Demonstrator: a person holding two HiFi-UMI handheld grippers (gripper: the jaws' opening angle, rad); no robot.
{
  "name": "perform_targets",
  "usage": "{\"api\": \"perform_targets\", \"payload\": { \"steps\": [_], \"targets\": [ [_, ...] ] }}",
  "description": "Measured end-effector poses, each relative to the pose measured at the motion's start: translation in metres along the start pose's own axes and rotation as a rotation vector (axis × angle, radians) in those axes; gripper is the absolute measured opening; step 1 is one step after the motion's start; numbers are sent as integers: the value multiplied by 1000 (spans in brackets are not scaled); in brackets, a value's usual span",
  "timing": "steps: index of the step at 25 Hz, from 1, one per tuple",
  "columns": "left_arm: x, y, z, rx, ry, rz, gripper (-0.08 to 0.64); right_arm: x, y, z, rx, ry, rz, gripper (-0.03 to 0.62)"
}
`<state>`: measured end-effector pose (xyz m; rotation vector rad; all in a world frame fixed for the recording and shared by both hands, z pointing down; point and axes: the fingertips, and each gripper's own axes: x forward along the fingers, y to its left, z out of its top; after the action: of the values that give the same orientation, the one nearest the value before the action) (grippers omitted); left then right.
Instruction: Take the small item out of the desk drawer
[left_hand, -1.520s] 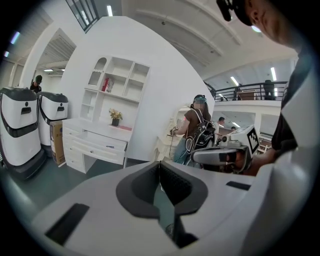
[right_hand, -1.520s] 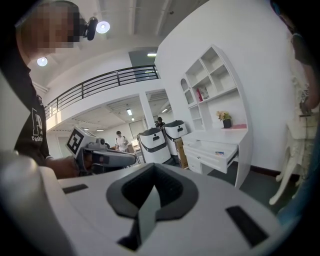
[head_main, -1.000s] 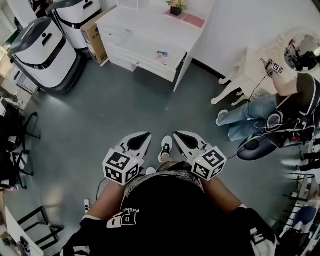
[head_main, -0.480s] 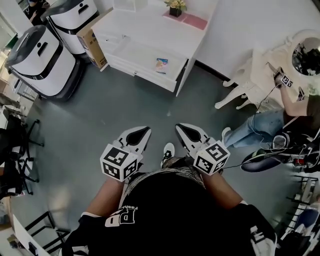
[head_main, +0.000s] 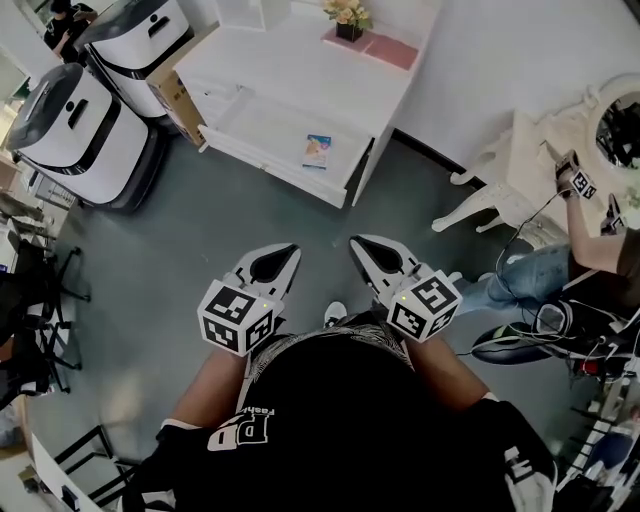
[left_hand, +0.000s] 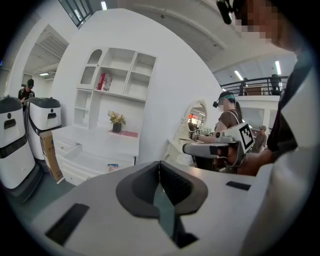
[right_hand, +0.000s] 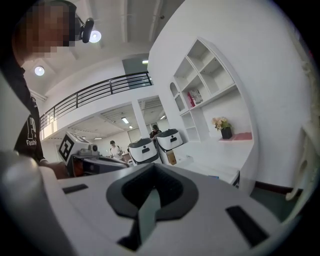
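Left white two-jaw gripper (head_main: 288, 252): jaws together, empty | right white two-jaw gripper (head_main: 358, 243): jaws together, empty | white desk (head_main: 290, 60): wide white drawer (head_main: 260, 125) open, small colourful flat item (head_main: 318, 150) inside.

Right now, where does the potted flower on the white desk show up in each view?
Head view: potted flower at top centre, at the back of the white desk.
Left gripper view: potted flower left of centre, below the shelves.
Right gripper view: potted flower right of centre.
Shared landmark: the pink mat beside it.
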<state>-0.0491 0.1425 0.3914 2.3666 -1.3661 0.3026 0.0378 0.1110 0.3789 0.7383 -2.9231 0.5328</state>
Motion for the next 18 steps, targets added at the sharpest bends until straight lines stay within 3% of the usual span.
{"api": "perform_targets", "payload": {
  "steps": [7, 18],
  "targets": [
    [44, 15, 26, -12, -14, 40, 15, 10, -48, 10, 11, 21, 20, 9],
    [62, 33, 16, -46, 45, 60, 15, 24, -66, 0, 56, 49, 30, 9]
  ]
}}
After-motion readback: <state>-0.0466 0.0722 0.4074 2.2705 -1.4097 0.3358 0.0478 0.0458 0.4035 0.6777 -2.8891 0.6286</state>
